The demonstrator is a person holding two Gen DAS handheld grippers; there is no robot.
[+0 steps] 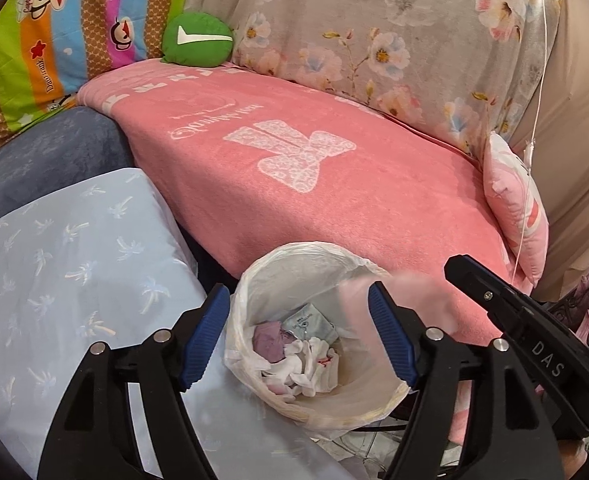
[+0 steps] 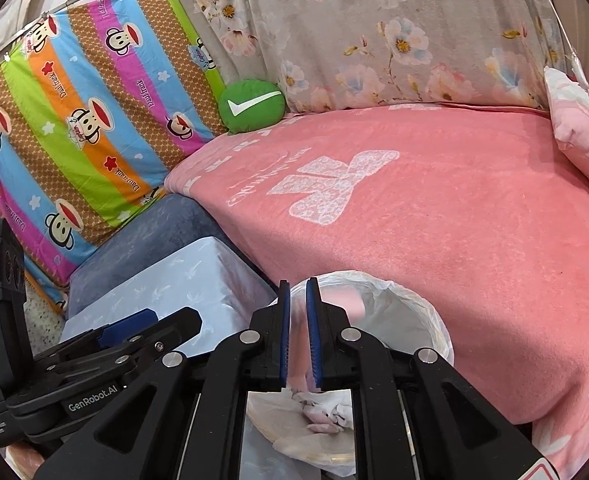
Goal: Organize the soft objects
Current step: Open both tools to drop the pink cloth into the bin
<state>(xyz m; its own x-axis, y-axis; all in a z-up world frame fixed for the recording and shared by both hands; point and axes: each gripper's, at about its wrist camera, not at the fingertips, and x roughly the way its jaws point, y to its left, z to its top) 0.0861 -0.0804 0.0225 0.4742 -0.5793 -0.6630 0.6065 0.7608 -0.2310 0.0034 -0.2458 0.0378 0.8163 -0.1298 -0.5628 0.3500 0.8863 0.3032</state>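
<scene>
Pink soft cloth [image 1: 398,300] blurs over the lined bin [image 1: 254,280], apparently dropping in; left gripper [image 1: 298,336] gapes empty, right gripper [image 2: 298,334] barely parted, seemingly empty.

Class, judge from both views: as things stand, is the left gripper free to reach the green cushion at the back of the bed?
Probably yes. The left gripper is open and empty, and only the bare pink blanket lies between it and the green cushion; the bin sits below.

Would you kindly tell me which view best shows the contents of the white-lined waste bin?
The left wrist view: it looks into the white-lined waste bin, showing crumpled tissues. The right wrist view shows mainly its rim behind the gripper.
</scene>
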